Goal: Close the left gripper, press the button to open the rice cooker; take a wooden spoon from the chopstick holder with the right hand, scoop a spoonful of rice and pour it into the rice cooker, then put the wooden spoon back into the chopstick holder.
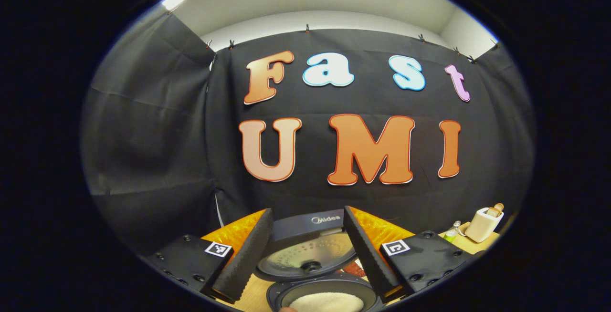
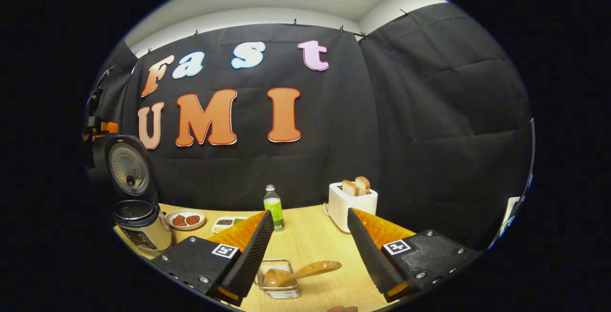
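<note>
on the wooden worktop [image 2: 315, 240], the rice cooker [image 2: 141, 228] stands at the far left with its lid [image 2: 128, 166] swung up, so the button step looks done. in the left gripper view the left tool [image 1: 305, 250] hangs over the open pot, fingers apart, white rice [image 1: 327, 302] below. in the right gripper view the right tool [image 2: 310, 254] hovers with fingers apart and empty, just above a wire holder [image 2: 279, 288] where the wooden spoon [image 2: 300, 273] lies, its bowl inside and its handle angling up to the right. the step in hand seems to be taking the spoon: lower straight down, bracket the handle near its middle, and squeeze before lifting. a toaster [image 2: 352, 203] and bottle [image 2: 273, 207] stand farther off.
</note>
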